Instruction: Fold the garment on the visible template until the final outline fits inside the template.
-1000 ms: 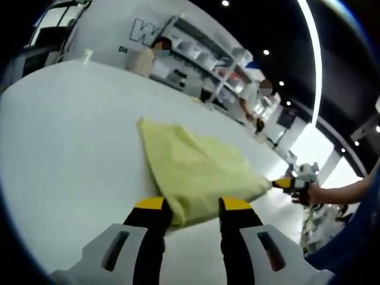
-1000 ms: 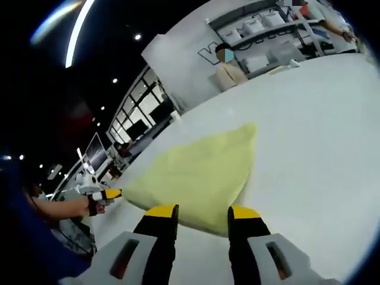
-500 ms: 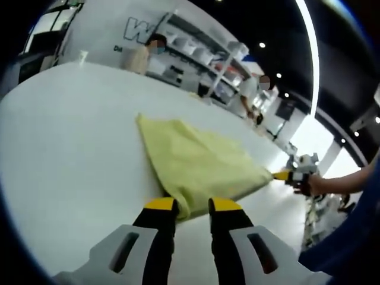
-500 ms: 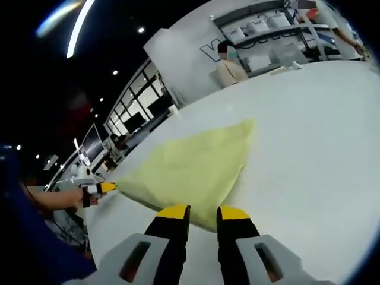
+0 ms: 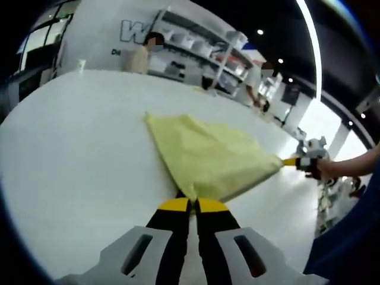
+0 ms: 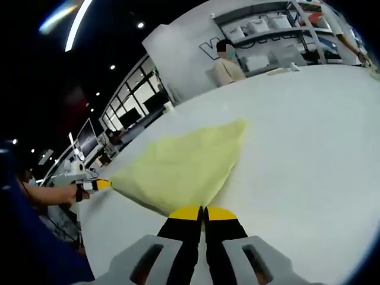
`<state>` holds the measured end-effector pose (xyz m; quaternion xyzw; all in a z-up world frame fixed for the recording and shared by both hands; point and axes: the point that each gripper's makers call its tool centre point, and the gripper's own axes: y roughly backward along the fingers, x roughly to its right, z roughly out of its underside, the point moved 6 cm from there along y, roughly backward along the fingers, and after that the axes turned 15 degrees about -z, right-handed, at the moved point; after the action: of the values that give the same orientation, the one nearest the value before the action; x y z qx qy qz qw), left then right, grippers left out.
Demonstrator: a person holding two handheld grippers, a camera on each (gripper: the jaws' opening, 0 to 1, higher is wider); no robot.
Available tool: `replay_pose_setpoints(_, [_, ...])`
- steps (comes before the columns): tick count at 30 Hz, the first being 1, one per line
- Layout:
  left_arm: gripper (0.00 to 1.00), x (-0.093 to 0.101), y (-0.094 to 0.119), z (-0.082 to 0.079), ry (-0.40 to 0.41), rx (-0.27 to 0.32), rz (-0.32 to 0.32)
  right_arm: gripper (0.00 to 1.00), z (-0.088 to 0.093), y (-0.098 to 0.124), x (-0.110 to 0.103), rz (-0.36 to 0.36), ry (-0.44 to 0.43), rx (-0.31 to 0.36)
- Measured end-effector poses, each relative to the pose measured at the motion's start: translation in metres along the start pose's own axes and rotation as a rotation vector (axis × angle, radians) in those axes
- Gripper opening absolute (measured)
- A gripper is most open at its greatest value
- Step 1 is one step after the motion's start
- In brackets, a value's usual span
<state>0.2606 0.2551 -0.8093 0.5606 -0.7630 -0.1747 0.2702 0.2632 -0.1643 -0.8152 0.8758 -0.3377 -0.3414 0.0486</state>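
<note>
While the yellow garment (image 5: pixel 208 157) is lying flat on the white desk (image 5: pixel 71 154), its two near corners are being pinched: the left tool (image 5: pixel 191 205) and the right tool (image 6: pixel 203 212), both spread apart a second ago, are now being held closed on the cloth. With both corners being gripped, a fold is judged to be starting; no template outline can be made out.
</note>
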Motion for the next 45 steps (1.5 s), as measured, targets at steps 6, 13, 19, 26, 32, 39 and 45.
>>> replay_pose_setpoints(6, [0.0, 0.001, 0.006, -0.004, -0.035, -0.025, 0.03, 0.0, -0.006, 0.008, 0.001, -0.017, -0.01, 0.017])
replay_pose_setpoints(13, [0.0, 0.005, 0.017, -0.003, -0.078, -0.047, 0.052, 0.0, -0.004, 0.017, -0.011, -0.06, -0.009, -0.019])
replay_pose_setpoints(19, [0.0, 0.009, 0.031, 0.01, -0.113, -0.086, 0.105, 0.0, 0.008, 0.034, -0.02, -0.096, 0.007, -0.066])
replay_pose_setpoints(26, [0.0, 0.015, 0.044, 0.027, -0.128, -0.119, 0.138, 0.0, 0.025, 0.047, -0.023, -0.091, -0.016, -0.081])
replay_pose_setpoints(32, [0.0, 0.004, 0.049, 0.026, -0.145, -0.12, 0.119, 0.0, 0.025, 0.046, -0.023, -0.072, -0.028, -0.062])
replay_pose_setpoints(39, [0.0, -0.007, 0.06, 0.026, -0.107, -0.105, 0.052, 0.0, 0.028, 0.051, -0.023, -0.062, -0.041, -0.041])
replay_pose_setpoints(45, [0.0, 0.01, 0.062, 0.028, -0.099, -0.085, 0.099, 0.0, 0.03, 0.047, -0.026, -0.055, -0.038, -0.037])
